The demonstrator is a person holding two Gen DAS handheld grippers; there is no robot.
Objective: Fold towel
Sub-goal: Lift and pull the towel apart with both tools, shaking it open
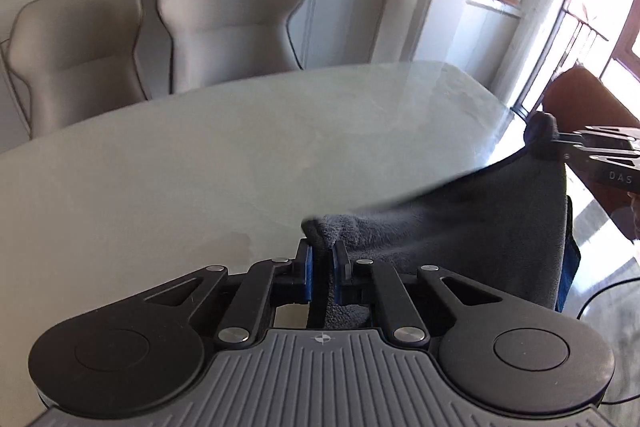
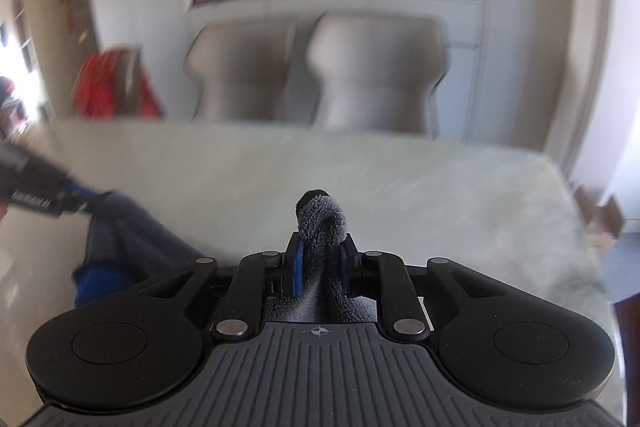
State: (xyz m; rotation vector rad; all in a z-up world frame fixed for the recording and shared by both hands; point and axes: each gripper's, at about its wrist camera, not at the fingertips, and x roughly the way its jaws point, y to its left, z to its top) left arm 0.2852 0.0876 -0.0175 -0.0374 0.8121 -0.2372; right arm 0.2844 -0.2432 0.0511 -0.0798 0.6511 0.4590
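Observation:
A dark grey towel (image 1: 480,227) with a blue underside hangs stretched between my two grippers above the near edge of the pale table (image 1: 200,163). My left gripper (image 1: 322,259) is shut on one towel corner. My right gripper (image 2: 322,255) is shut on another corner, which bunches up between its blue pads. In the left wrist view the right gripper (image 1: 554,143) holds its corner at the right. In the right wrist view, which is blurred, the left gripper (image 2: 86,201) holds the towel (image 2: 132,235) at the left.
Two beige chairs (image 1: 228,19) stand behind the table, in front of a white shelf unit with books and ornaments. A brown chair (image 1: 592,107) stands at the table's right end near a bright doorway. A black cable lies on the floor at the right.

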